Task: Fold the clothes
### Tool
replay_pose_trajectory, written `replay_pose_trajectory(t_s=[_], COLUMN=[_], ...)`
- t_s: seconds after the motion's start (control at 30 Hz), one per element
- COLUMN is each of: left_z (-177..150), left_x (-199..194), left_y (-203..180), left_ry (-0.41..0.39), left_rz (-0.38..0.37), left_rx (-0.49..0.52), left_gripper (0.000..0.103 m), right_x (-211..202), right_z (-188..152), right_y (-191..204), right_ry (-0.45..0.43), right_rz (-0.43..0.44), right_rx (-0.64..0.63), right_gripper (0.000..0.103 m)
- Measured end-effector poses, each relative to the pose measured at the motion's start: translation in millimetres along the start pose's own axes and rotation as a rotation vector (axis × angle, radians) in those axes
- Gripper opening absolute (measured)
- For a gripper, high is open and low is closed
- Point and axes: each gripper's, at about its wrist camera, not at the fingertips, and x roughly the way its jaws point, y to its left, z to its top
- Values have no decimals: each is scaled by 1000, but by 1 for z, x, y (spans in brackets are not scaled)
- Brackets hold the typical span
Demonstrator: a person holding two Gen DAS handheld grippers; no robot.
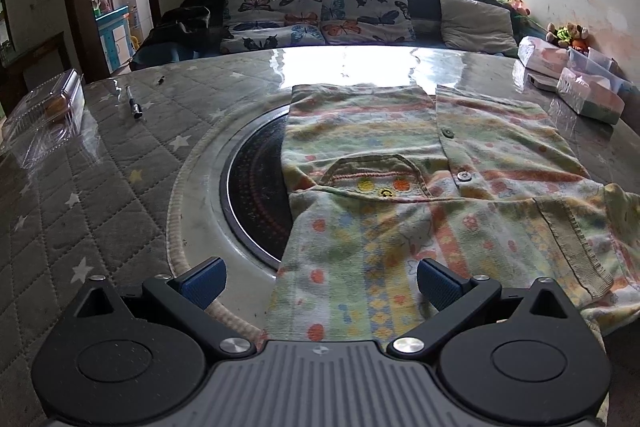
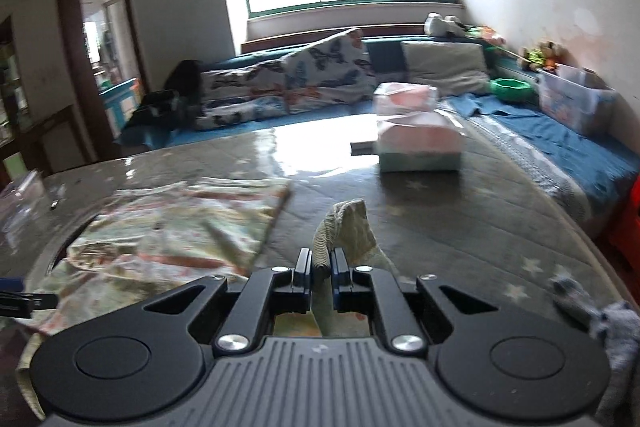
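A child's patterned shirt (image 1: 400, 163) with green, orange and yellow print, buttons and a small pocket lies spread on the table, its left sleeve folded across the front. My left gripper (image 1: 320, 281) is open, its blue pads either side of the shirt's near hem, just above it. In the right wrist view the shirt (image 2: 172, 231) lies to the left. My right gripper (image 2: 320, 263) is shut on the ribbed cuff of the shirt's sleeve (image 2: 344, 227), lifted above the table.
The table (image 1: 100, 187) has a grey star-quilted cover and a round black hob (image 1: 256, 187) partly under the shirt. A pen (image 1: 134, 101) and a clear plastic box (image 1: 44, 115) lie left. Tissue packs (image 2: 416, 143) stand at the right. A sofa with butterfly cushions (image 1: 320, 15) is behind.
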Motion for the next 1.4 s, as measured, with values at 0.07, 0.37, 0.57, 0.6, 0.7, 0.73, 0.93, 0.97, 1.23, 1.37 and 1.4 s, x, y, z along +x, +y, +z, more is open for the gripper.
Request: replay_pose_trajectory(t_s=[0.07,0.37,0.57,0.6,0.7,0.73,0.93,0.97,1.23,1.37,1.4], left_z=[0,0,0,0,0,0,-1,-1,-1,-1,-1], left_x=[1,5,6,6,6,6,7,7,8,9,9], left_y=[-1,-3,-2,-2,-2,-2,-2,-2,-3,-3,-3], left_ry=[5,18,21,21,22,23,25,26,28,30,30], left_rz=[2,10,11,11,12,12,11,11,11,10,10], left_rx=[4,12,13,13,13,12,13,13,17,18,18], left_gripper=[103,103,103,103,103,103,103,103,103,103,103], right_x=[2,9,13,13,13,14,17,18,21,22,22], right_z=[3,12,14,15,18,19,23,24,27,29,30], right_y=[10,47,66,69,77,80,97,100,122,134,136], right_ry=[-2,-6,-4,-5,-9,-11,-14,-14,-17,-21,-21], right_rz=[23,112,157,164,183,190,231,238,289,314,320], right_rx=[-14,-76,-103,-108,-121,-125,-155,-160,-190,-206,-209], right_gripper=[8,8,8,8,8,8,8,8,8,8,8])
